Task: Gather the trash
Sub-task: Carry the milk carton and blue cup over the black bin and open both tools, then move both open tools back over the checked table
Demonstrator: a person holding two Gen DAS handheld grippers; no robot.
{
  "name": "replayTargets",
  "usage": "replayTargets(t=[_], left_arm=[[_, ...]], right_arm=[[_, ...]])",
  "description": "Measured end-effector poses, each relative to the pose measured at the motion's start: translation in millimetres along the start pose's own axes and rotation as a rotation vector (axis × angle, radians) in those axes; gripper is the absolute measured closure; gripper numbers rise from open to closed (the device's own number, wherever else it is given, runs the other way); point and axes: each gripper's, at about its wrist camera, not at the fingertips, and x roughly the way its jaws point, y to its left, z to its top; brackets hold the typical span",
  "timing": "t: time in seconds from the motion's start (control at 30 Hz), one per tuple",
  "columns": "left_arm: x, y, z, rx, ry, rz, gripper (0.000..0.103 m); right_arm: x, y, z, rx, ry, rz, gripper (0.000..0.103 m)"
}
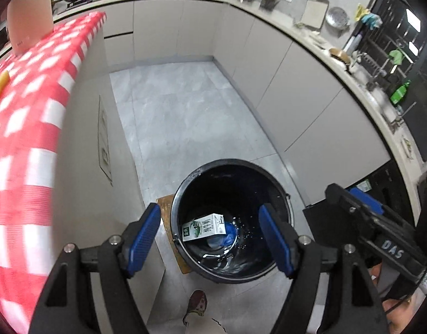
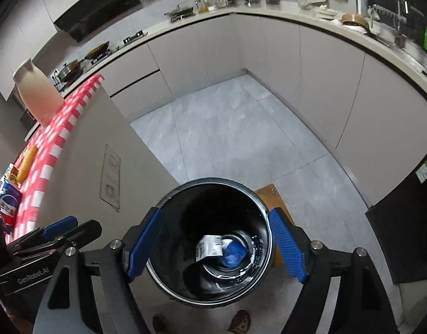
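A black trash bucket (image 1: 280, 200) stands on the grey floor below both grippers; it also shows in the right wrist view (image 2: 168, 206). Inside lie a white and green carton (image 1: 203, 226) and a crumpled blue item (image 1: 230, 232); the right wrist view shows the carton (image 2: 209, 247) and the blue item (image 2: 235, 253) too. My left gripper (image 1: 210, 239) is open and empty above the bucket. My right gripper (image 2: 216, 247) is open and empty above it. The right gripper shows at the right of the left view (image 1: 363, 203).
A counter with a red checked cloth (image 1: 32, 117) is at the left, holding a yellow item (image 2: 27, 164) and a Pepsi can (image 2: 9, 203). A wooden board (image 2: 271, 194) lies under the bucket. Grey cabinets (image 1: 296, 89) ring the floor. Shoes (image 1: 196, 303) are below.
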Motion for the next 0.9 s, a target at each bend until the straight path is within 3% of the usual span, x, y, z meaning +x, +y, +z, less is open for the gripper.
replayTargets(t=[0.2, 0.43, 0.9], left_arm=[[-35.7, 20.7, 12.1, 0.009, -0.053, -0.043, 0.028], [-77.2, 56.6, 9.4, 0.005, -0.117, -0.031, 0.028], [-153.6, 206.9, -24.8, -0.134, -0.209, 0.126, 0.024]], right_arm=[[-34.5, 38.7, -7.8, -0.009, -0.043, -0.023, 0.022], [-71.2, 102.2, -12.9, -0.034, -0.096, -0.001, 0.022], [-86.9, 290.3, -39.6, -0.172, -0.127, 0.140, 0.022]])
